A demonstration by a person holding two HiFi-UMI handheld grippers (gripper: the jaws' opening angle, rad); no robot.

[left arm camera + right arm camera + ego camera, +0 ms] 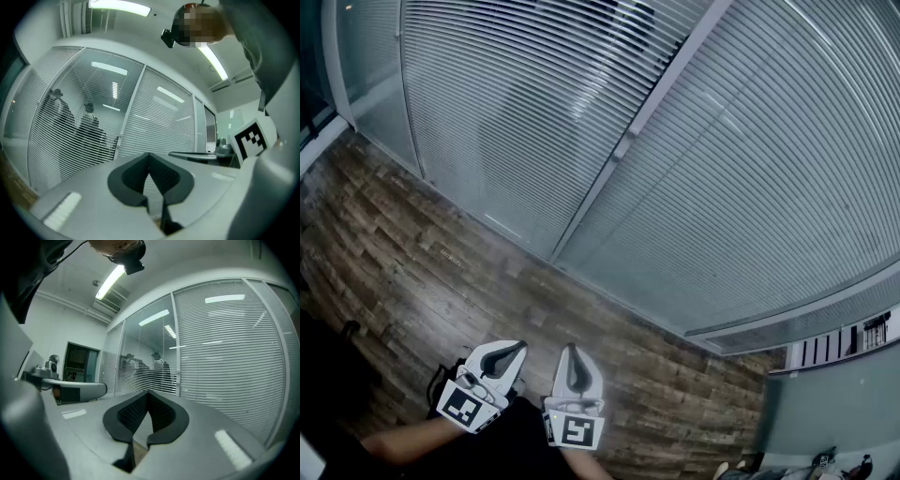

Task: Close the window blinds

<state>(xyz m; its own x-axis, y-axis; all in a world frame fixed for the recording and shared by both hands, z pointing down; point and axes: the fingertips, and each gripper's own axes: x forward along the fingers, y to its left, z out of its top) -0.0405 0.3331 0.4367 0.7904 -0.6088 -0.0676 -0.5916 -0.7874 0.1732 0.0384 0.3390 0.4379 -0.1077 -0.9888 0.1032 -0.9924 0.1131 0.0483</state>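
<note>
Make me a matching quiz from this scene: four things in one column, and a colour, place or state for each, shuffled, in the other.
Things
1. blinds
2. floor
3. left gripper
4. frame post

Descriptions
A. brown wood planks
B. jaws together, nothing held
C. pale horizontal slats
D. stands between two window panes

Pairs: 1-C, 2-A, 3-B, 4-D

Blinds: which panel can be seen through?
The left blind, left of the middle post: dark figures show through its slats; the right blind looks opaque.
</note>
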